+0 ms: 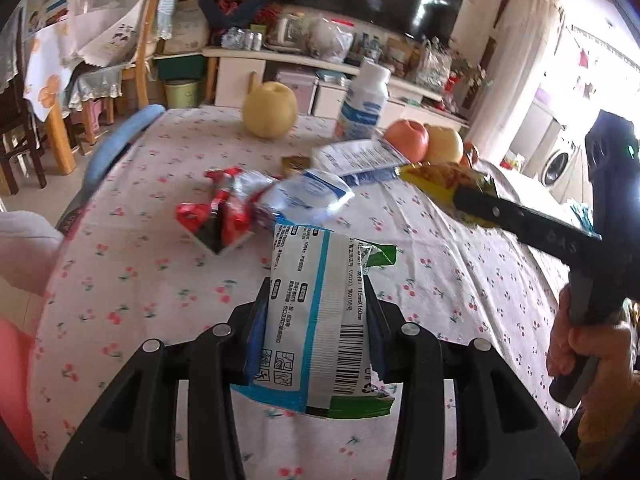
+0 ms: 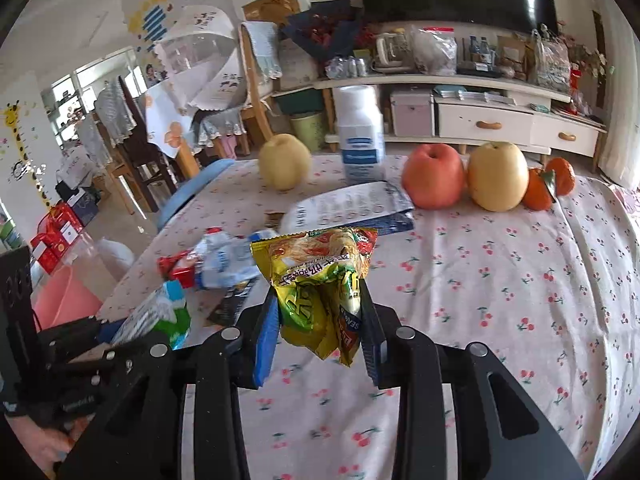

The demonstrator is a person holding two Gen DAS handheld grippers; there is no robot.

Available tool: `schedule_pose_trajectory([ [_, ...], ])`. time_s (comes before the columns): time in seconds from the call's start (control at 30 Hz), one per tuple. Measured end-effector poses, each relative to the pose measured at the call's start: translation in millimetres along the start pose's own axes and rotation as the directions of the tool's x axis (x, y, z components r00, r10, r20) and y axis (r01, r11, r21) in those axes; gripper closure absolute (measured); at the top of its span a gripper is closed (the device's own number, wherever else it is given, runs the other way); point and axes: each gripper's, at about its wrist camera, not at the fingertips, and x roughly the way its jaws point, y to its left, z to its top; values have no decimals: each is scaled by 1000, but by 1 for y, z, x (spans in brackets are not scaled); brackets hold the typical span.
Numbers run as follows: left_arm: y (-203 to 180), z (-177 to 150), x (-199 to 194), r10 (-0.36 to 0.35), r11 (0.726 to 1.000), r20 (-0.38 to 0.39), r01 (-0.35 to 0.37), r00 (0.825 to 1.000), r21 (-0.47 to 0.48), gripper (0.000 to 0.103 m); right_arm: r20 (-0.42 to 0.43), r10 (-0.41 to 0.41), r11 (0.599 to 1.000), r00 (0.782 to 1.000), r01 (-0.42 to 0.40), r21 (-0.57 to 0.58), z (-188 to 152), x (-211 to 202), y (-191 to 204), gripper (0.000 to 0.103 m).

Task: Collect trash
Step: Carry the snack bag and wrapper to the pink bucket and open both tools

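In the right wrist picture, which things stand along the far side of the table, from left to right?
Yellow pear → white bottle → red apple → second yellow pear → two oranges.

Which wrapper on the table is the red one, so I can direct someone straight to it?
Start at the table with the cherry-print cloth. On its left side, in front of the lone yellow pear, lies a small heap of wrappers. The red wrapper is the crumpled, shiny one at the heap's left end; the wrappers beside it are pale blue and white.
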Motion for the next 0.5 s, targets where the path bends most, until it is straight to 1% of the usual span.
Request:
schedule_pose_trajectory([
  [0.27, 28, 0, -28, 17, 998, 59, -14, 998, -54, 60, 20, 46, 998, 999, -45, -49, -5, -11, 47, 66],
  [0.5, 55, -1, -53, 36, 994, 113, -24, 993, -110, 60, 6, 98, 990, 995, -97, -98, -17, -17, 92, 66],
])
